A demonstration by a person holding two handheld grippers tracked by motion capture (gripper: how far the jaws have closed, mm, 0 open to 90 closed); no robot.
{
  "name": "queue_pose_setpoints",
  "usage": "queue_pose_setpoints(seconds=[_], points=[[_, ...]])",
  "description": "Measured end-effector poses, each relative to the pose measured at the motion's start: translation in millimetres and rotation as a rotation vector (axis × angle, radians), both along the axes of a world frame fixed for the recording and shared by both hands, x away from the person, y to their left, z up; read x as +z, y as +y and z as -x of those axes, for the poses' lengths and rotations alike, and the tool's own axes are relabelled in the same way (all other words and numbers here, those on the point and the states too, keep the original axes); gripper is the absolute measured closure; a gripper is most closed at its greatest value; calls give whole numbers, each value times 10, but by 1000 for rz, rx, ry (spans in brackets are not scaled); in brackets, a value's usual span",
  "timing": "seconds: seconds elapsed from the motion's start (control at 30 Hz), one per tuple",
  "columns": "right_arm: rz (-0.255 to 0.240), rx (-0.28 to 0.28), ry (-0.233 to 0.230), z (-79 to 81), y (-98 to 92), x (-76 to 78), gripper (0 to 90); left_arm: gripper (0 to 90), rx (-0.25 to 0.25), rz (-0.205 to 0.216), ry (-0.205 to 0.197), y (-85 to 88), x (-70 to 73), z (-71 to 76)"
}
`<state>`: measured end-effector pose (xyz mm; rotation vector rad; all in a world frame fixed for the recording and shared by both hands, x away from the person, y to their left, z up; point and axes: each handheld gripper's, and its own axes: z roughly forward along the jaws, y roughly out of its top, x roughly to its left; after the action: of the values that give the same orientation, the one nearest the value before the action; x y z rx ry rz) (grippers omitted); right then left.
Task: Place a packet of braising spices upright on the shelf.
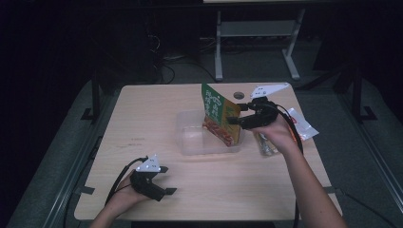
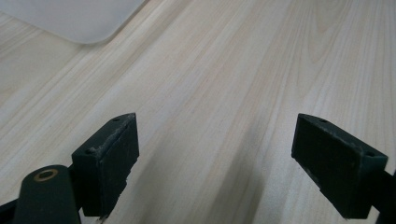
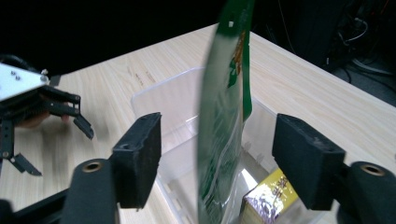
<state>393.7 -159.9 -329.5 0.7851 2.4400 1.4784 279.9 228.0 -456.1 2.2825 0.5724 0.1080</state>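
Dark surroundings framed a pale wood-grain table [image 1: 157,190] that filled the middle of the high view, with metal desk legs in the gloom at the upper centre. Near the frame's centre sat a clear rectangular plastic bin [image 1: 190,137], and in its right end a tall green snack pouch with a red-printed base [image 1: 217,114] stood almost upright, leaning slightly left. The right gripper [image 1: 234,114], held at centre right of that view, had its jaws parted on either side of the pouch; in the right gripper view the green pouch [image 3: 224,121] rose edge-on between the two black pads with a gap on both sides, so nothing was gripped. A small yellow-and-purple box [image 3: 268,196] showed in the bin at the lower right of that view. At the lower left of the high view, the left gripper [image 1: 165,180] rested low over bare wood, jaws spread wide and empty. A crumpled clear wrapper with red print [image 1: 302,124] lay at right of the hand. The pouch looked unsupported, so it could have tipped over the bin's wall or slumped onto the box; a pad brushing it on withdrawal would probably have toppled it, since the jaws stood close around it.
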Motion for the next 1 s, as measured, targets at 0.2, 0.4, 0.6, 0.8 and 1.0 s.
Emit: queue_pose_setpoints(seconds=[0.2,0.4,0.6,0.8,1.0], points=[[4,3,-21,164,-77,23,276,143,3,1,-2,1,2,3],[-7,-27,-34,362,-217,-80,275,143,11,9,1,3,-2,2],[36,-63,-37,498,-348,-237,277,143,7,6,-4,-3,5,8],[44,-126,-15,475,-601,-356,293,143,3,7,-9,8,15,10],[82,-269,2,320,-804,-484,465,143,0,5,-4,-8,8,10]])
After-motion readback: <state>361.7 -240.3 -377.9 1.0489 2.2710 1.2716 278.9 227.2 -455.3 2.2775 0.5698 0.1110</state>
